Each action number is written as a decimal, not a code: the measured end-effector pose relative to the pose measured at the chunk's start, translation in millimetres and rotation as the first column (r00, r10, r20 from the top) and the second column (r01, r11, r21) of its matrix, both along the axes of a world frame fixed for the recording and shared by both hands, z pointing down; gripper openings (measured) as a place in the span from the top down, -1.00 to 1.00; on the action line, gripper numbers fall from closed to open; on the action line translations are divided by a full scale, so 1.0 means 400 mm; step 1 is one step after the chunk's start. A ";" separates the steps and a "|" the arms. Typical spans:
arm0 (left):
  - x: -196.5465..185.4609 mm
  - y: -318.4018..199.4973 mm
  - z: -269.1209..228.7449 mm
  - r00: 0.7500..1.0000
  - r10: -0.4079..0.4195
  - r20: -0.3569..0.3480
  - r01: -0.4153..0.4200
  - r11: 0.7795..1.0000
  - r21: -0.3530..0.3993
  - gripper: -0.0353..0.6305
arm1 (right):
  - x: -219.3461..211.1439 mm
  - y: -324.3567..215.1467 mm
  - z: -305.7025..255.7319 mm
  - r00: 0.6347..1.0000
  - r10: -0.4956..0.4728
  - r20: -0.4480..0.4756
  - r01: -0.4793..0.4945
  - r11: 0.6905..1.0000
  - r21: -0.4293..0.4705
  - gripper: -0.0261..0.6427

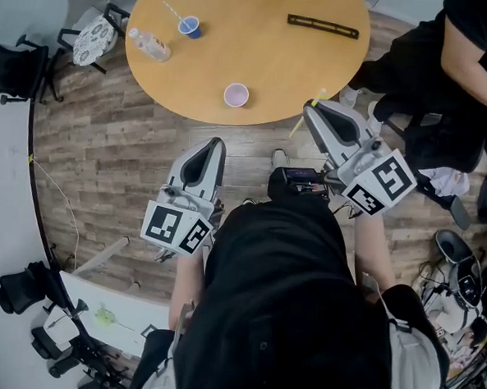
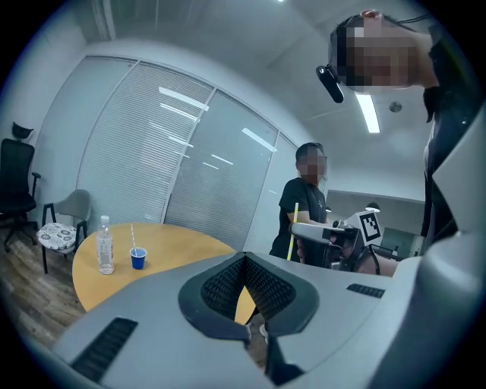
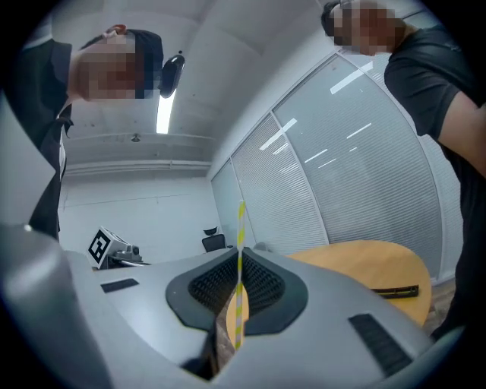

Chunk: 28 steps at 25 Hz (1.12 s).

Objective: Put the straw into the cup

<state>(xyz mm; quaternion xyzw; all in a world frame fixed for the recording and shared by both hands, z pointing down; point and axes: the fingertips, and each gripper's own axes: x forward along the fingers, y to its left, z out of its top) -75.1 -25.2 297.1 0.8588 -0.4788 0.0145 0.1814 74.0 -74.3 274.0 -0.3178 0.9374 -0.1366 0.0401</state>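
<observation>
R gripper [image 1: 314, 112] pinches yellow-striped straw [image 3: 239, 228] upright, just off near edge of round table [image 1: 268, 59], pink cup [image 1: 236, 94] on it to far-left; L gripper [image 1: 216, 147] jaws pressed together, empty

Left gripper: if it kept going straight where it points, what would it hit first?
Probably the near edge of the round wooden table, close to the pink cup; whether it clears the tabletop is hard to judge.
</observation>
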 end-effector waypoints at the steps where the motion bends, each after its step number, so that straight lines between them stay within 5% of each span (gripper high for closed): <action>1: 0.007 -0.016 0.001 1.000 -0.007 0.001 0.007 1.000 -0.002 0.86 | 0.005 -0.019 0.001 1.000 -0.008 0.004 0.008 1.000 -0.001 0.84; 19: 0.022 -0.095 0.019 0.983 -0.179 0.037 0.180 0.983 -0.029 0.86 | -0.051 -0.171 0.065 0.979 -0.197 0.059 0.201 0.978 -0.059 0.84; 28: -0.001 -0.104 0.048 0.987 -0.154 0.045 0.156 0.987 -0.045 0.86 | -0.118 -0.208 0.081 0.978 -0.192 0.083 0.198 0.978 -0.069 0.84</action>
